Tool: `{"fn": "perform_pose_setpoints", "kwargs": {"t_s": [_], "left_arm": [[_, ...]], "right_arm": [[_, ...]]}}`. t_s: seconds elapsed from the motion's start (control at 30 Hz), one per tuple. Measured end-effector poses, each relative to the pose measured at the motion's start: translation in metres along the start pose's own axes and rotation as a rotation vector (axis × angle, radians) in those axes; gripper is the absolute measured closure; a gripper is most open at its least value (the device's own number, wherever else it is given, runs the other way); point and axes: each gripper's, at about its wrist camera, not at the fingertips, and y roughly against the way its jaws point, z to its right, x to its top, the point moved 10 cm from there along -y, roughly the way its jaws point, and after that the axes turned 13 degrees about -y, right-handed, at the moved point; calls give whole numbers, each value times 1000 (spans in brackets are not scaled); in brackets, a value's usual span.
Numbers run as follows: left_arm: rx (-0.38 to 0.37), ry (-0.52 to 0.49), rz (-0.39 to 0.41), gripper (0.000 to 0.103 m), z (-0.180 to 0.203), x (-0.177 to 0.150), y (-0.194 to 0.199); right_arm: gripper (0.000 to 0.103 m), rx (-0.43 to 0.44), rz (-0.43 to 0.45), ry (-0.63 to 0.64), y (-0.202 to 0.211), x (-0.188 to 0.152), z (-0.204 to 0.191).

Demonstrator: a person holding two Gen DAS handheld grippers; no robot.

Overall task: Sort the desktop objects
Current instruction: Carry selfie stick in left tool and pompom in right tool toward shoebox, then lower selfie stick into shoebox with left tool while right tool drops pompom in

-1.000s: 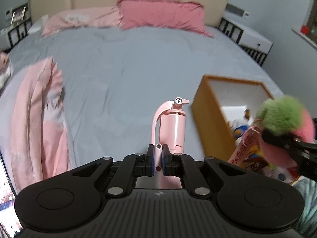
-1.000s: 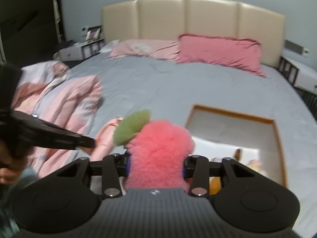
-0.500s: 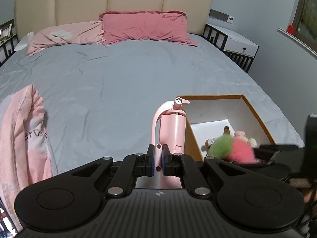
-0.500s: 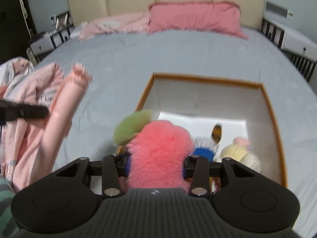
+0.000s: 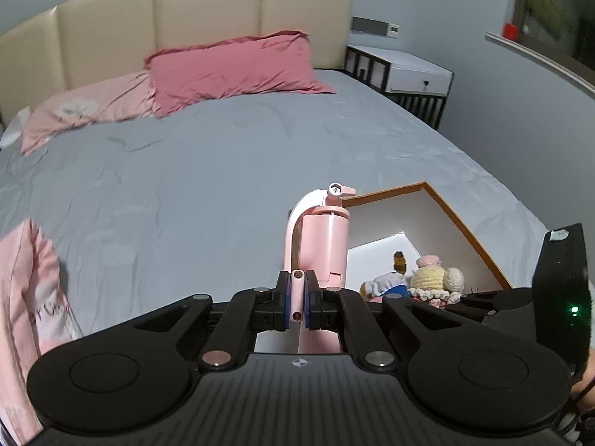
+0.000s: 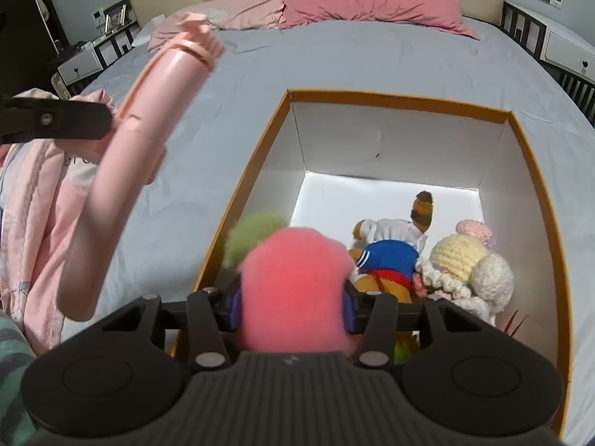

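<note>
My left gripper (image 5: 296,304) is shut on the strap of a pink bottle (image 5: 327,241) and holds it up over the bed, left of the orange-rimmed box (image 5: 465,230). The bottle also shows at the left of the right wrist view (image 6: 148,141). My right gripper (image 6: 292,303) is shut on a fluffy pink plush with a green tuft (image 6: 293,275) and holds it inside the near left part of the box (image 6: 535,171). A bear doll in blue (image 6: 390,256) and a cream crochet doll (image 6: 468,264) lie in the box.
The box sits on a grey bed sheet (image 5: 223,171). A pink garment (image 6: 33,200) lies to the left. Pink pillows (image 5: 230,67) lie at the headboard. White nightstands (image 5: 412,74) stand on both sides of the bed.
My right gripper has carried the pink plush forward and down into the box. My left gripper with the bottle has swung right, closer to the box.
</note>
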Motion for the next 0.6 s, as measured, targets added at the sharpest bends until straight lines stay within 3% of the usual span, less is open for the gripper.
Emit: {"fn": "perform_pose_setpoints", "kwargs": {"t_s": [0.37, 0.6], "left_arm": [[13, -166, 21, 96, 42, 41, -13], [14, -371, 38, 96, 95, 75, -42]], "right_arm": [[57, -8, 161, -47, 57, 21, 33], [57, -28, 240, -115, 82, 31, 77]]}}
